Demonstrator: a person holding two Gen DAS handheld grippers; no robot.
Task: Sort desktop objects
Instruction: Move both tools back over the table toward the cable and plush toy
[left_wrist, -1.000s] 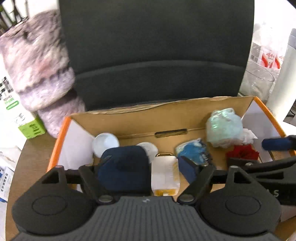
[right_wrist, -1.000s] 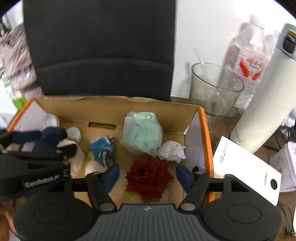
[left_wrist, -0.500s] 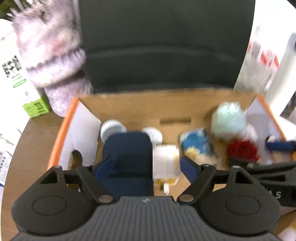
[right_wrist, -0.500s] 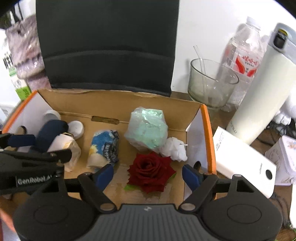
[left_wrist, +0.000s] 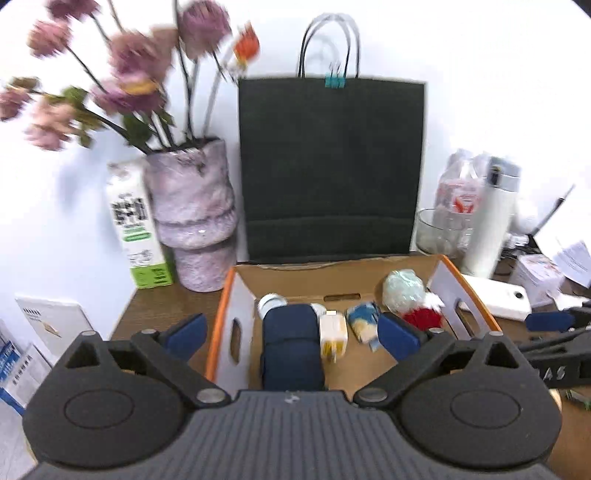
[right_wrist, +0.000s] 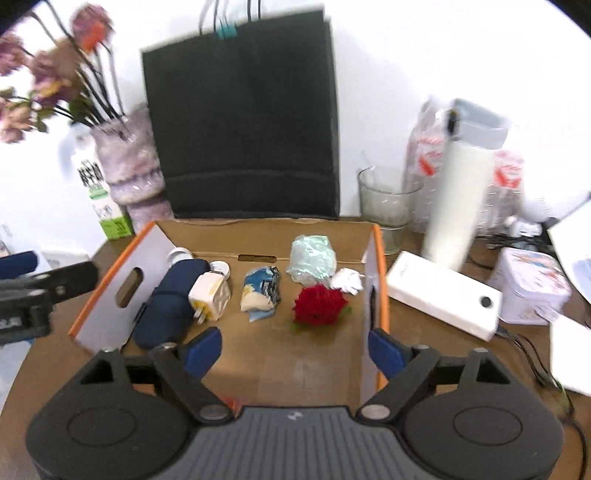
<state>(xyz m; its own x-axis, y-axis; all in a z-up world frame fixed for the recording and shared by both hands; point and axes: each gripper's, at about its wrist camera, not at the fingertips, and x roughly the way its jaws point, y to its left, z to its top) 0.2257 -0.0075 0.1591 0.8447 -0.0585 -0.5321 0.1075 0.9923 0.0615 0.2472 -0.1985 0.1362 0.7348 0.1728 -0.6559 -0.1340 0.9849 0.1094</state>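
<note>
An open cardboard box (right_wrist: 258, 365) with orange edges holds a dark blue case (right_wrist: 168, 302), a white plug adapter (right_wrist: 208, 295), a blue-and-white packet (right_wrist: 260, 291), a pale green wrapped lump (right_wrist: 310, 258), crumpled white paper (right_wrist: 347, 280), a red rose (right_wrist: 319, 304) and two white caps. The same box (left_wrist: 231, 314) and case (left_wrist: 291, 343) show in the left wrist view. My left gripper (left_wrist: 290, 332) is open and empty, pulled back above the box's near left. My right gripper (right_wrist: 293, 349) is open and empty above the box's near edge.
Behind the box stand a black paper bag (right_wrist: 243, 118), a purple vase with flowers (left_wrist: 194, 218) and a milk carton (left_wrist: 135, 229). To the right are a glass (right_wrist: 388, 206), a white flask (right_wrist: 458, 192), water bottles, a white flat box (right_wrist: 443, 299) and a tin (right_wrist: 532, 291).
Both grippers have pulled back and up from the box, so much more of the desk shows. The jaws of both have opened wider. The box's contents have not moved.
</note>
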